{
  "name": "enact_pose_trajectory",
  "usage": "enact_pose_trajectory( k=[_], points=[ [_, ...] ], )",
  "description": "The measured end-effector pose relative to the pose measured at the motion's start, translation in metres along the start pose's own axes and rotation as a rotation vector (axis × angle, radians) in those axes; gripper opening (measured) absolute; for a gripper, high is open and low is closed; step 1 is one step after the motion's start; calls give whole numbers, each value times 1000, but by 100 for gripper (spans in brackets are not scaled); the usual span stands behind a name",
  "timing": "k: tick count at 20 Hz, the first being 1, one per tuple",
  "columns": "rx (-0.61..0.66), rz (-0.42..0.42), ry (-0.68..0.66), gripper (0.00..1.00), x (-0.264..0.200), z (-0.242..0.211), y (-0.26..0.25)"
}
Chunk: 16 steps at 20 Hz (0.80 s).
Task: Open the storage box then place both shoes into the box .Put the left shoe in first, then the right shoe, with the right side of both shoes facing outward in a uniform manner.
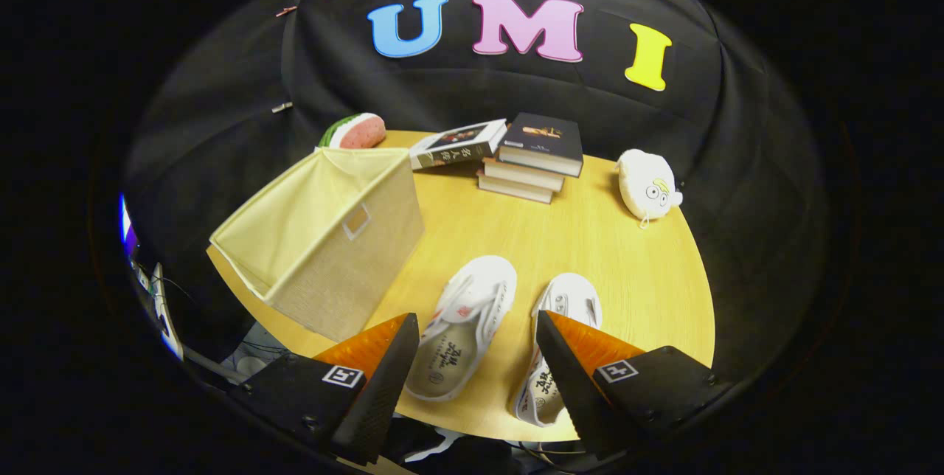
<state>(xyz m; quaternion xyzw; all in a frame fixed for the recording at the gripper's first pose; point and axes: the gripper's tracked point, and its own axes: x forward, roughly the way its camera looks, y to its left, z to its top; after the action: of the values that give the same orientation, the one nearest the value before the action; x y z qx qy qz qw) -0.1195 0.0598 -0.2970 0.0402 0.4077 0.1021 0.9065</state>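
- The gripper (472,364) hangs above the near edge of the worktop (634,268); its jaws stand wide apart and hold nothing
- Between the jaws lies one white shoe (463,327), toe pointing away, its insole showing; the other white shoe (564,313) lies just beside the right jaw, which hides part of its heel end; the two shoes lie side by side, a little apart
- Beyond the left jaw sits the storage box (324,239), a pale yellow fabric box tipped at an angle (a small window tab shows on its near side); whether it is open I cannot tell
- The worktop is round, of light wood grain, bare around the shoes
- Well beyond the jaws a stack of books (535,158) rests near the far edge, with another book (457,144) leaning against it
- A watermelon-slice toy (355,131) lies behind the box; a white plush toy (647,184) lies beyond the right jaw
- Black cloth walls close the booth behind the worktop; some cables (158,298) show below its left rim
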Motion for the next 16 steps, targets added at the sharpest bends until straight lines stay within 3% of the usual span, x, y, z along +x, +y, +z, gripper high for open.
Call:
enact_pose_trajectory(
  k=[3,6,8,11,13,16],
  points=[
    [-14,-28,68,98,31,-27,-11],
    [42,-42,101,90,69,-37,-9],
    [68,-83,101,73,94,-36,-11],
    [170,-161,102,30,118,-32,-26],
    [240,-142,93,8,109,-23,-21],
    [261,-119,89,7,93,-10,-11]
  ],
)
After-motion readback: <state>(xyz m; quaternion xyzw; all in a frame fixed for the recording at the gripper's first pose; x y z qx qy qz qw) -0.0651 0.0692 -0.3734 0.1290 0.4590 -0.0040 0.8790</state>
